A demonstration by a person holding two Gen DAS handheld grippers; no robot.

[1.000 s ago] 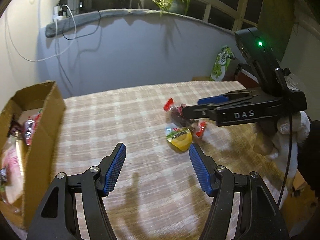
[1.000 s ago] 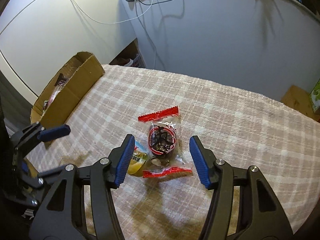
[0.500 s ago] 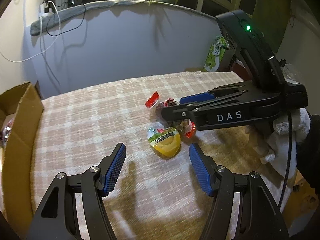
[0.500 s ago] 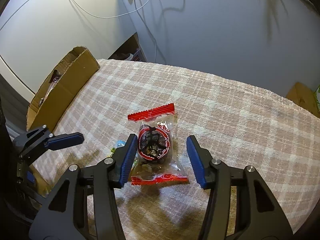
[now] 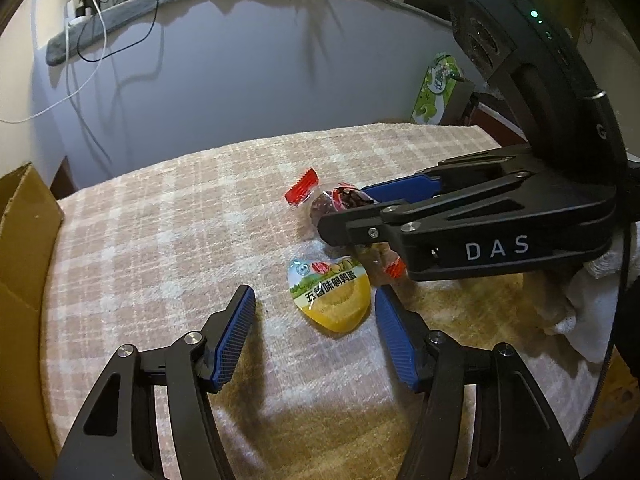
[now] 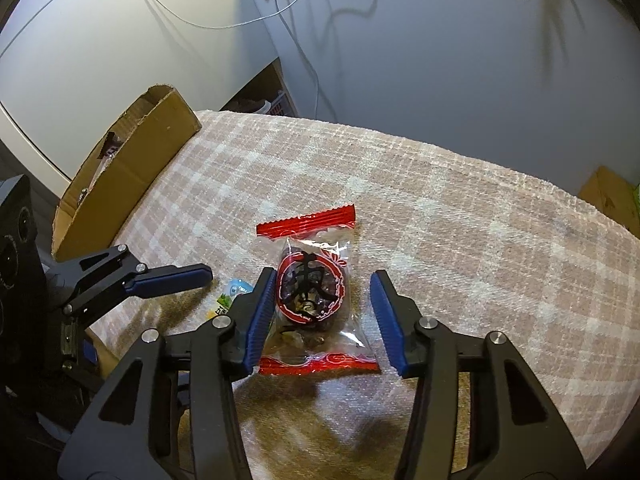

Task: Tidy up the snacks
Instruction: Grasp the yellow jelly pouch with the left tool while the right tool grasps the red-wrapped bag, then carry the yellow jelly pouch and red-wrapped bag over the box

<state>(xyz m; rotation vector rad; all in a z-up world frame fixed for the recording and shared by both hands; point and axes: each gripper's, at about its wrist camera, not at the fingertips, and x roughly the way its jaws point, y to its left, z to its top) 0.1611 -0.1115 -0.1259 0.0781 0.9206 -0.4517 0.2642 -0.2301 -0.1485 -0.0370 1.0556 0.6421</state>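
Right wrist view, date packet (image 6: 316,296) lengthwise between right tongs (image 6: 324,316) (untouched)

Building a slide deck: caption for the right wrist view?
Right gripper closing around a red-ended date packet lying on the checked cloth.

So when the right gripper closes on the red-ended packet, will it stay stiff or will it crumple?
The packet is thin clear film, so it will probably crumple. The lumpy filling should give the right gripper, whose jaws have just been closing around it, some hold. It looks light.

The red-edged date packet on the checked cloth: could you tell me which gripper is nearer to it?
Right. The right gripper straddles the date packet, jaws closing around it; the left gripper sits beside it, at the yellow snack pack.
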